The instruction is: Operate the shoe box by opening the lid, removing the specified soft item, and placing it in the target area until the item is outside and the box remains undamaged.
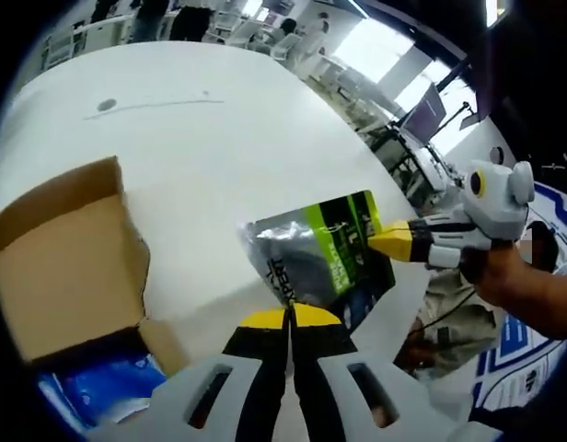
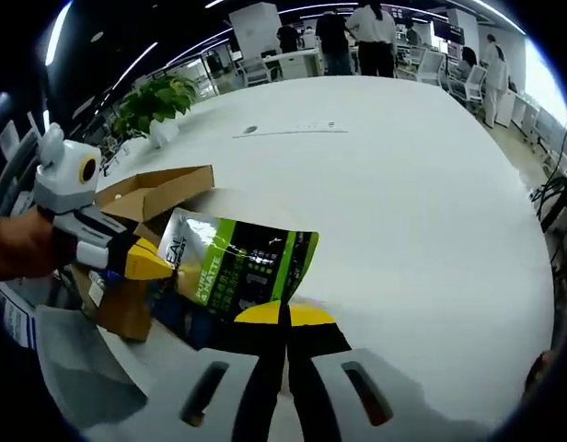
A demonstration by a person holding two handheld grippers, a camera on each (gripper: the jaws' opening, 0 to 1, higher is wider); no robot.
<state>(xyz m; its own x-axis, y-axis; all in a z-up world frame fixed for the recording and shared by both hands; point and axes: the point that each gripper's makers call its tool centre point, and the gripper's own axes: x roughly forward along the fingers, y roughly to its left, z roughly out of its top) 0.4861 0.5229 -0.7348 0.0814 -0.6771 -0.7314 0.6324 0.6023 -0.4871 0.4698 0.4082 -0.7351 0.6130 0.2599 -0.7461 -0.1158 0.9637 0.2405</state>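
The soft silver-and-green foil pouch [image 1: 322, 250] hangs above the white surface [image 1: 219, 138], just beside the open brown cardboard shoe box [image 1: 67, 267], pinched at opposite edges by both clenched tongs, left [image 1: 289, 318] and right [image 2: 285, 315]. Uneven pulling risks tearing it; early release near the surface's edge risks a fall.

Pouch [image 2: 237, 267], centre of your right gripper view: you can read "PURE" with "LATTE" under it in white on the green band.
Pouch, silver corner at upper left: large letters, roughly "EAL".
Pouch in your left gripper view [image 1: 320, 253]: print too blurred to read.
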